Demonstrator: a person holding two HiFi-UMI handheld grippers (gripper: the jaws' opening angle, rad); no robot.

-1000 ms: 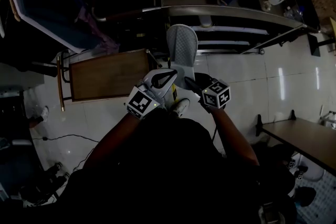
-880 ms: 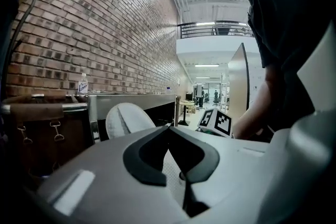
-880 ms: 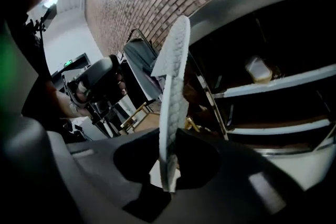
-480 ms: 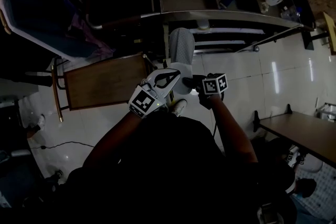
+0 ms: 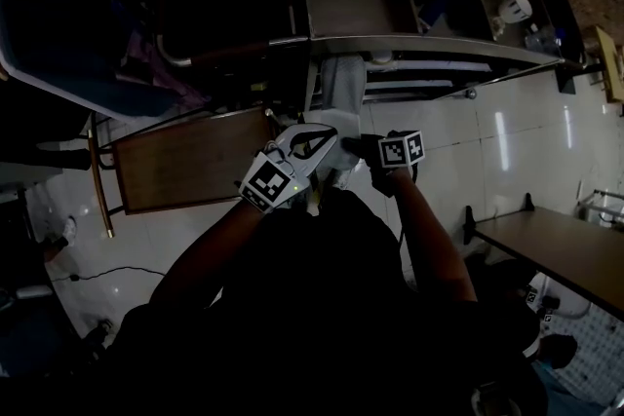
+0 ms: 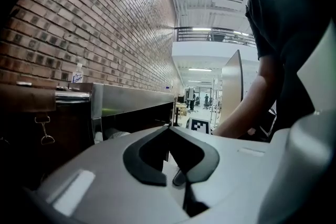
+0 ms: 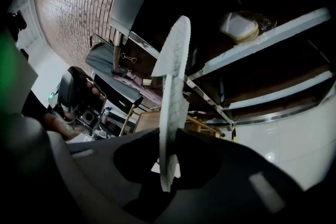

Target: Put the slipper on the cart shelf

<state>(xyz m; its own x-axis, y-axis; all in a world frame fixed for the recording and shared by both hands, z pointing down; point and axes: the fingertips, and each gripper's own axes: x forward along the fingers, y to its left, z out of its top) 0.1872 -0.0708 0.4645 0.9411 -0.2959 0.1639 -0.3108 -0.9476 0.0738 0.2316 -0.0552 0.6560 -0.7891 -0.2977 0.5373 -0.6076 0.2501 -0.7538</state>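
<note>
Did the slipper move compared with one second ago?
Yes. In the head view the slipper has moved toward the cart; its tip now reaches the cart's front edge, where a gap showed before.

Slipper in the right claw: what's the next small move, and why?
Probably ease the right claw forward so the slipper slides in over the cart shelf. The claw is clamped on one end of the slipper, the far end already points at the shelf rails, and the slipper is not lying on them yet.
</note>
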